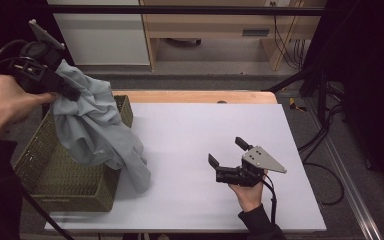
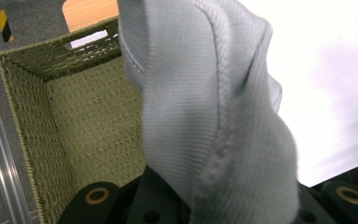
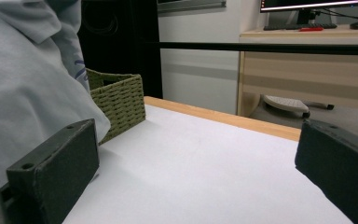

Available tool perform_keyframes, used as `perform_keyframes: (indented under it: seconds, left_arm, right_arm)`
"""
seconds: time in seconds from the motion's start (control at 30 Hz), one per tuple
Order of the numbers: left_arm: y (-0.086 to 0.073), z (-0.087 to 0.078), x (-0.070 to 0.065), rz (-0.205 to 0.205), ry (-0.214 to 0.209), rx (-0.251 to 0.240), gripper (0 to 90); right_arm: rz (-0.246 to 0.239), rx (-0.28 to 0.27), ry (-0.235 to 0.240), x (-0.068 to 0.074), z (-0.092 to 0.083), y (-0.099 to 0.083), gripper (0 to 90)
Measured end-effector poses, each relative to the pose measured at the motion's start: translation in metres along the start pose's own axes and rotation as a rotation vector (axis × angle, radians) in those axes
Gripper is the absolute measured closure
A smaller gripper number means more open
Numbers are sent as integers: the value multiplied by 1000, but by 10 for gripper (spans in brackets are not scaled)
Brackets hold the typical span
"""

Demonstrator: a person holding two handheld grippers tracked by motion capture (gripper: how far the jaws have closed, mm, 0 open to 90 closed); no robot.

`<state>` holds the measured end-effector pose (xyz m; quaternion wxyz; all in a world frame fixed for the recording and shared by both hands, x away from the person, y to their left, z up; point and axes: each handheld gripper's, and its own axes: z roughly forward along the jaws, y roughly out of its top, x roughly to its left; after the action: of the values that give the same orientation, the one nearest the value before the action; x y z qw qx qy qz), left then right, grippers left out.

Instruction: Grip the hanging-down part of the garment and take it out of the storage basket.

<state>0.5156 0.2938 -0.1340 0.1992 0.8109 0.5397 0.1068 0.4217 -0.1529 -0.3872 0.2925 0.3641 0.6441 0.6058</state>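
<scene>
A pale grey-blue garment (image 1: 92, 125) hangs from my left gripper (image 1: 62, 90), which is shut on its top edge at the upper left. The cloth drapes over the near right corner of a green woven basket (image 1: 55, 175), and its lower end rests on the white table top. In the left gripper view the garment (image 2: 214, 112) rises from between the jaws, above the basket's inside (image 2: 88, 135). My right gripper (image 1: 226, 152) is low over the table at centre right, open, with nothing between its fingers. Its view looks toward the garment (image 3: 28, 84) and the basket (image 3: 119, 100).
The white table top (image 1: 205, 125) has a wooden strip (image 1: 195, 96) along its far edge. Behind it stand a wooden desk and a white cabinet. Black frame bars and cables run at the right. The basket fills the table's left end.
</scene>
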Motion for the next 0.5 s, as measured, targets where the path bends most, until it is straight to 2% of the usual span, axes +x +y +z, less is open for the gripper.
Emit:
perform_keyframes:
  seconds: [0.07, 0.13, 0.3, 0.43, 0.5]
  left_arm:
    - [-1, 0, 1, -4, -2, 0, 810]
    - [-2, 0, 2, -6, -4, -1, 810]
    - [-4, -1, 5, -15, -2, 0, 810]
    - [-5, -1, 6, -17, -2, 1, 810]
    - [-4, -1, 7, -20, -3, 0, 810]
  right_arm:
    - [11, 1, -1, -3, -5, -2, 0]
    - [2, 2, -9, -7, -11, -4, 0]
    - [15, -2, -43, -13, -25, -11, 0]
    - [2, -8, -57, -16, -35, -18, 0]
    - [15, -3, -61, -16, -39, -22, 0]
